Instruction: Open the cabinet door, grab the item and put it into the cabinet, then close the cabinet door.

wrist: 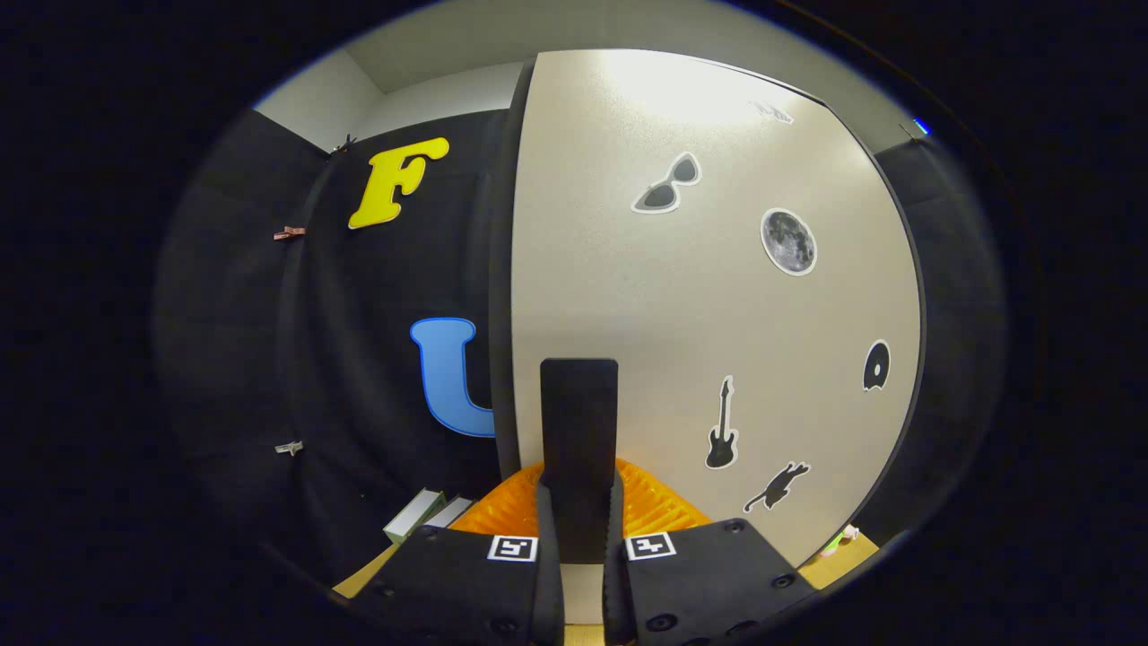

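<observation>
A beige cabinet door point(717, 305) with several dark stickers stands close ahead of me. Its dark left edge point(504, 269) runs top to bottom against the booth wall. A black upright handle point(578, 413) is fixed near that edge. My gripper point(578, 502) is shut on the lower part of this handle, with one finger point(544, 538) on its left side and the other on its right. Whether the door stands ajar I cannot tell. The cabinet's inside is hidden behind the door.
Two small light boxes point(421, 513) lie on the wooden tabletop point(363, 579) left of the fingers, against the black cloth. A small green and pink object point(841, 538) sits on the table by the door's lower right corner.
</observation>
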